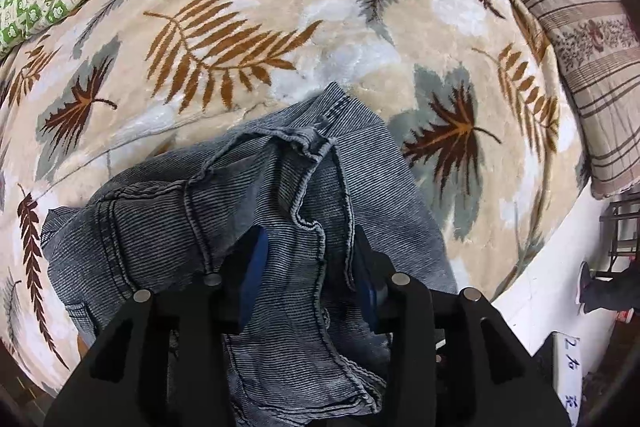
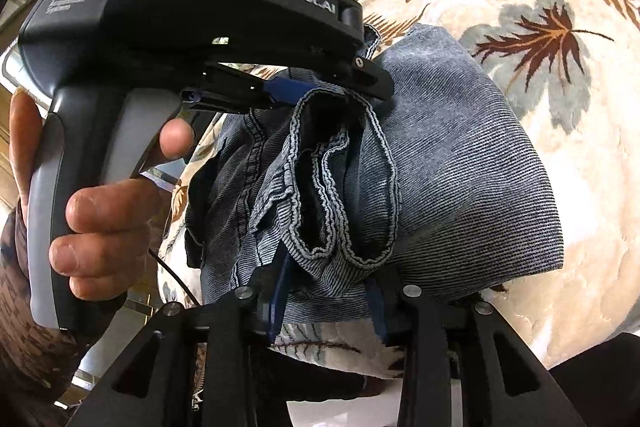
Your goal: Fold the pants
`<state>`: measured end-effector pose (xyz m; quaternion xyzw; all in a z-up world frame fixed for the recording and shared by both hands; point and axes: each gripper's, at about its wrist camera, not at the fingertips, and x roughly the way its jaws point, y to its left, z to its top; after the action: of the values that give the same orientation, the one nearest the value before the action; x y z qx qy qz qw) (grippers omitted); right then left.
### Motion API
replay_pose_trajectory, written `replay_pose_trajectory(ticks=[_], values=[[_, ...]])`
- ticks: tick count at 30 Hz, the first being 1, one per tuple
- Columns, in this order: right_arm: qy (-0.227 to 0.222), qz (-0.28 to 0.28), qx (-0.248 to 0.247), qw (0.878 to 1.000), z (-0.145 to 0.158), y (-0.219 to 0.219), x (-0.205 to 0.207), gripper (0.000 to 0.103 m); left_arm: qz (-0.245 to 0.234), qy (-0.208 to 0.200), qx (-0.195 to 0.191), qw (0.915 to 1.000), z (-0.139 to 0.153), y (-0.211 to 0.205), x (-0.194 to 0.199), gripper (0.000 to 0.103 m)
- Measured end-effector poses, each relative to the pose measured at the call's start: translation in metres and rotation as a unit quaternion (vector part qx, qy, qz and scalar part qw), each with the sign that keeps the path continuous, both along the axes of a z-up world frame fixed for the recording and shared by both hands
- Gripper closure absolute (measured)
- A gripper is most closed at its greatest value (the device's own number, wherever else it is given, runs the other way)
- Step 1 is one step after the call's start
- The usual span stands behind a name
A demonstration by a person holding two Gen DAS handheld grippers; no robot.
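Pants (image 1: 256, 211) are bunched at the near edge of the leaf-print blanket (image 1: 248, 39), and both your tools are on them. Your left gripper (image 1: 310, 275) has its blue pads set either side of a seamed ridge of denim; whether they truly pinch it you cannot tell from here. Your right gripper (image 2: 328, 291) likewise straddles the wavy hem, pads close to the cloth. In the right wrist view the left gripper (image 2: 336, 83) bites the same bundle on its far side, so the garment's long axis runs between your two tools. Judged from that, spreading them apart along this line should stretch the bundle flat over the blanket's open middle, toward the striped pillow (image 1: 568, 27).
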<state>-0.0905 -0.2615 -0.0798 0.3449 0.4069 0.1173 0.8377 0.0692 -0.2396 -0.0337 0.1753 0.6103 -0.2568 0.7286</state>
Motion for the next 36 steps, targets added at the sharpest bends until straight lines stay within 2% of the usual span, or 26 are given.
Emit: replay_pose_trajectory(ticks=[6, 9, 10, 13, 17, 21, 24, 28, 30, 32, 33, 35, 36], values=[[-0.007, 0.001, -0.005, 1.0, 0.013, -0.019, -0.006, 0.058, 0.028, 0.036, -0.072, 0.9964, 0.03, 0.027, 0.012, 0.063], [-0.032, -0.023, -0.002, 0.999, 0.025, -0.042, -0.014, 0.043, 0.047, 0.038, -0.118, 0.9912, 0.052, 0.061, 0.022, 0.062], [-0.038, -0.04, -0.003, 0.998, 0.029, -0.053, -0.015, 0.039, 0.053, 0.035, -0.126, 0.9899, 0.056, 0.071, 0.024, 0.059], [-0.036, -0.06, 0.004, 0.998, 0.031, -0.075, -0.006, 0.035, 0.085, 0.026, -0.153, 0.9842, 0.064, 0.114, 0.036, 0.049], [-0.022, -0.043, 0.008, 0.999, 0.028, -0.08, 0.026, 0.03, 0.145, 0.043, -0.179, 0.9722, 0.051, 0.174, 0.049, 0.049], [-0.006, -0.02, 0.018, 1.0, 0.021, -0.074, 0.057, 0.025, 0.18, 0.09, -0.228, 0.9527, 0.025, 0.215, 0.045, 0.049], [0.008, -0.003, 0.035, 0.999, 0.012, -0.066, 0.072, 0.022, 0.179, 0.116, -0.257, 0.9426, 0.008, 0.224, 0.037, 0.047], [0.011, 0.039, 0.043, 0.998, 0.007, -0.055, 0.082, 0.02, 0.177, 0.137, -0.263, 0.9384, -0.012, 0.224, 0.031, 0.041], [-0.003, 0.065, 0.042, 0.997, 0.01, -0.049, 0.083, 0.027, 0.177, 0.137, -0.272, 0.9358, -0.017, 0.223, 0.031, 0.038], [-0.001, 0.083, 0.014, 0.996, 0.013, -0.041, 0.087, 0.045, 0.18, 0.142, -0.283, 0.9312, -0.021, 0.222, 0.031, 0.037], [0.008, 0.089, -0.001, 0.996, 0.011, -0.038, 0.089, 0.05, 0.18, 0.142, -0.284, 0.9311, -0.023, 0.22, 0.031, 0.037], [0.026, 0.094, -0.044, 0.994, 0.006, -0.031, 0.096, 0.073, 0.181, 0.139, -0.284, 0.9311, -0.024, 0.219, 0.03, 0.038], [0.025, 0.094, -0.057, 0.994, 0.007, -0.028, 0.096, 0.077, 0.185, 0.134, -0.283, 0.9315, -0.022, 0.219, 0.029, 0.045]])
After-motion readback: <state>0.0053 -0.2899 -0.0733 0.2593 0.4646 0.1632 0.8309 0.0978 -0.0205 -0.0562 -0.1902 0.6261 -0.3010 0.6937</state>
